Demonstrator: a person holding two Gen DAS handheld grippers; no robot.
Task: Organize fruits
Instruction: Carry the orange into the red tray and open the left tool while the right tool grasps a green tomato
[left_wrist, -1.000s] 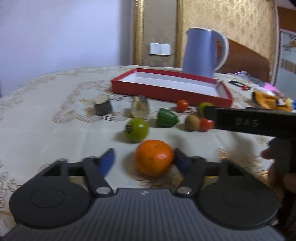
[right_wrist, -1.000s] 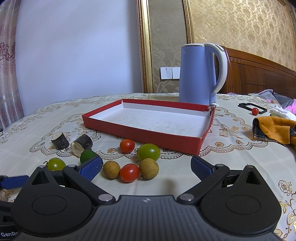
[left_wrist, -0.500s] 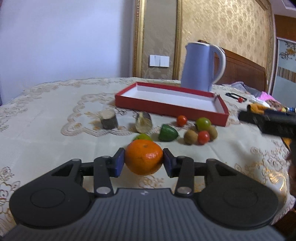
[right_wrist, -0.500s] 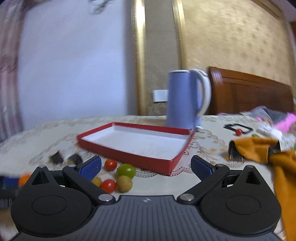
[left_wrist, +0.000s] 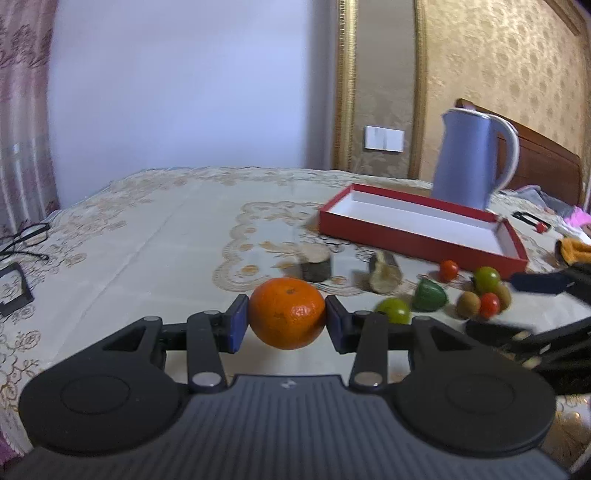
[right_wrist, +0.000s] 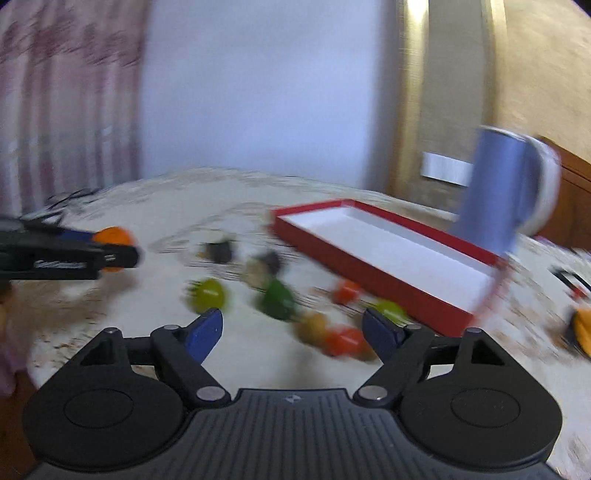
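Fingers of the left gripper (left_wrist: 287, 319) pinch only the orange (left_wrist: 287, 313) at its round sides, so it could roll out before reaching the red tray (left_wrist: 424, 232) at right, while the right gripper (right_wrist: 292, 330) is spread empty.

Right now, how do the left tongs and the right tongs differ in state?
The left tongs are shut on the orange, which is lifted off the tablecloth; the right tongs are open and hold nothing. The right view is motion-blurred; the left view is sharp. Both have blue pads on black frames.
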